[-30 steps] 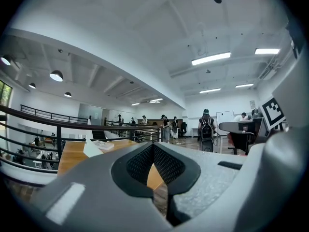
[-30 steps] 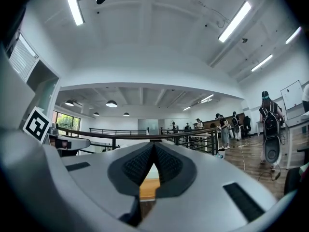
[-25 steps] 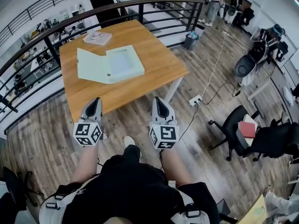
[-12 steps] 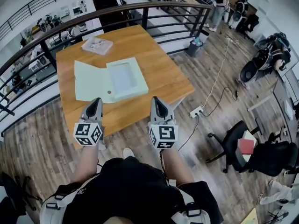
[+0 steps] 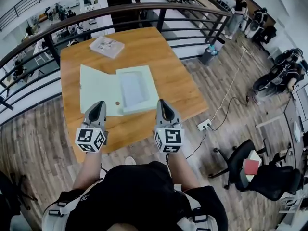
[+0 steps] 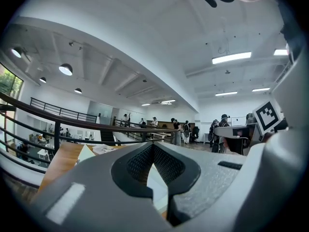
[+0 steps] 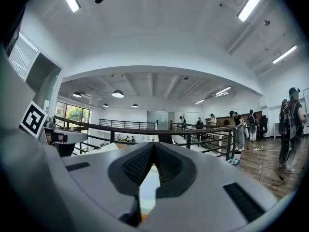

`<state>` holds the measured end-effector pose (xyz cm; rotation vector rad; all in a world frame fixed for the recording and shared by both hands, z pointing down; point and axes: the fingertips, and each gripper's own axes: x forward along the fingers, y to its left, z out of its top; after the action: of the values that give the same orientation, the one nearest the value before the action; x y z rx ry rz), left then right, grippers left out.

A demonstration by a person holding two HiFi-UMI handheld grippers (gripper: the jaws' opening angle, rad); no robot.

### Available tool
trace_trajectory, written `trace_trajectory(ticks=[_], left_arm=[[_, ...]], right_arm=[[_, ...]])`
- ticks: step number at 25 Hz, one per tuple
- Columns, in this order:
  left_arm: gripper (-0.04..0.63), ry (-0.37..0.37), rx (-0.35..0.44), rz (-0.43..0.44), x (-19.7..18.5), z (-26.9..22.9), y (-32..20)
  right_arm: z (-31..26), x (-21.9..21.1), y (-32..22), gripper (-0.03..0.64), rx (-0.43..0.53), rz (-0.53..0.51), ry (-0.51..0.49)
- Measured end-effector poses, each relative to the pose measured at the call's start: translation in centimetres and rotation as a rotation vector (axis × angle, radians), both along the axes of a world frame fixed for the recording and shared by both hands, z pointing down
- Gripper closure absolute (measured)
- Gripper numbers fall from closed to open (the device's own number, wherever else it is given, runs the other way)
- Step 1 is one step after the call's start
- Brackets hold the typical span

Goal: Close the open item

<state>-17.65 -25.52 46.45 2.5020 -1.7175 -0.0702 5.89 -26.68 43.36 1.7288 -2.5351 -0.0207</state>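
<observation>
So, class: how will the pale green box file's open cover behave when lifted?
The thin pale green cover lies flat, so it probably lifts lightly and may flex. Joined to the shallow green tray, it should swing over, though the tray might slide on the smooth wooden table.

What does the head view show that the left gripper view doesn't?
Only the head view: the whole open folder lying flat, and the power strip on the floor. Only the left gripper view: ceiling lights, and the left gripper with its jaws shut and nothing between them. Both: the wooden table, the railing, a sliver of the folder.
</observation>
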Motion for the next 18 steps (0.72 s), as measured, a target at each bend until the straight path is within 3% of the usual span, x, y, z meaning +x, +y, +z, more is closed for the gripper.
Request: trace_trajectory(ticks=[11, 15, 18], left_arm=[[0.594, -0.083, -0.027, -0.205, -4.7, 0.5, -2.5], [0.484, -0.106, -0.026, -0.273, -5.9, 0.1, -3.4], [0.453, -0.125, -0.061, -0.334, -7.8, 0.6, -3.8]], right_arm=[[3.5, 0.8, -6.4, 0.612, -0.051, -0.059, -0.004], [4.4, 2.9, -8.9, 0.549, -0.05, -0.104, -0.028], [5.5, 4.9, -11.0, 0.537, -0.073, -0.082, -0.016]])
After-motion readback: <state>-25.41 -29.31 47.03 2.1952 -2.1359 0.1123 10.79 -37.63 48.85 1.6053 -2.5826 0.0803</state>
